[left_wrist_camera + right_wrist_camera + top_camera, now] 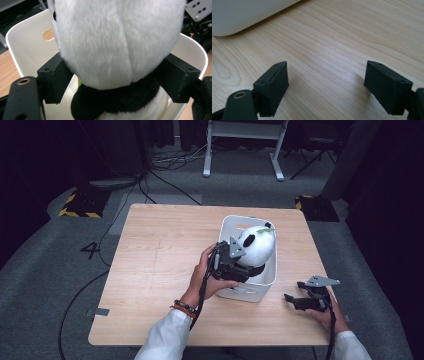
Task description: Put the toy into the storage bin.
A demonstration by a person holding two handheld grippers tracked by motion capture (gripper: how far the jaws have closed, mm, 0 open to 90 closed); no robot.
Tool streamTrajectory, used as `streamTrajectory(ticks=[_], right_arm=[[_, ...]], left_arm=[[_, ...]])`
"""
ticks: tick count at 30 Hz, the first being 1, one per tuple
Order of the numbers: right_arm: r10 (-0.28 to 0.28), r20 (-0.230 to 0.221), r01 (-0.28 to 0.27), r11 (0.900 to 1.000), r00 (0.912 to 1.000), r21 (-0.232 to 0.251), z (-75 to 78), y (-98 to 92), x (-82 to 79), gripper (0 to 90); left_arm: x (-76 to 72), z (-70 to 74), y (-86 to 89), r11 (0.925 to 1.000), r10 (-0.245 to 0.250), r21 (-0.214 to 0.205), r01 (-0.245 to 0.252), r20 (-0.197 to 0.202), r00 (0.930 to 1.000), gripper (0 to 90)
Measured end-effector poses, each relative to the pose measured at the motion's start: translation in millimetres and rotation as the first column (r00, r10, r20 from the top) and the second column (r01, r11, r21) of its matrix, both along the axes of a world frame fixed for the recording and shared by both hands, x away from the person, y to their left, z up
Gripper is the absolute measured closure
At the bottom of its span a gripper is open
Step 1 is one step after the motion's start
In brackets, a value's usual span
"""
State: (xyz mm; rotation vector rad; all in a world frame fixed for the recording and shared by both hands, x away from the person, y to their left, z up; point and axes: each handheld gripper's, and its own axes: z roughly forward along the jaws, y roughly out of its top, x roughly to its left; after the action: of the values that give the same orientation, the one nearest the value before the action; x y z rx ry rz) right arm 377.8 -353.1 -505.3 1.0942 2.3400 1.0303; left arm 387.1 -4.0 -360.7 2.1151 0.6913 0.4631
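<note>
So the left gripper (243, 265) is clamped on a plush panda (255, 247), jaws squeezing either side of its white head right above the black collar band. In the left gripper view you can see both jaws pressed into the fur (112, 45), with the panda sitting inside a white bin (22, 47). From the high view the bin (250, 292) sits right of centre on the wooden table (160, 260), and the panda sticks up out of it, head tilted toward the far right corner with a bit of green near the top. The left hand (210, 277) reaches in over the bin's near-left edge.

The right gripper (295, 301) rests low on the table just right of the bin, jaws spread wide with nothing between them, just bare wood (324, 62) and the bin's corner (242, 15) ahead.
</note>
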Motion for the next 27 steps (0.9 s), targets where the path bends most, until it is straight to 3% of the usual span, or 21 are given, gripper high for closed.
streamTrajectory(ticks=[2, 6, 9, 27], right_arm=[[0.0, 0.0, 0.0, 1.0, 1.0, 0.0, 0.0, 0.0, 0.0, 19.1], [0.0, 0.0, 0.0, 1.0, 1.0, 0.0, 0.0, 0.0, 0.0, 19.1], [0.0, 0.0, 0.0, 1.0, 1.0, 0.0, 0.0, 0.0, 0.0, 19.1], [-0.001, -0.001, 0.001, 1.0, 1.0, 0.0, 0.0, 0.1, -0.1, 19.1]], left_arm=[[-2.1, 3.7, 3.4, 1.0, -0.006, -0.004, 0.006, 0.011, 0.9999, 18.0], [-8.9, 15.2, 12.2, 0.9981, -0.031, -0.051, 0.033, 0.034, 0.999, 20.3], [-8.6, 14.3, 9.8, 0.9989, -0.043, -0.018, 0.043, 0.034, 0.9985, 24.4], [-9.2, 13.4, 8.7, 0.9981, -0.061, -0.002, 0.061, 0.034, 0.9976, 27.0]])
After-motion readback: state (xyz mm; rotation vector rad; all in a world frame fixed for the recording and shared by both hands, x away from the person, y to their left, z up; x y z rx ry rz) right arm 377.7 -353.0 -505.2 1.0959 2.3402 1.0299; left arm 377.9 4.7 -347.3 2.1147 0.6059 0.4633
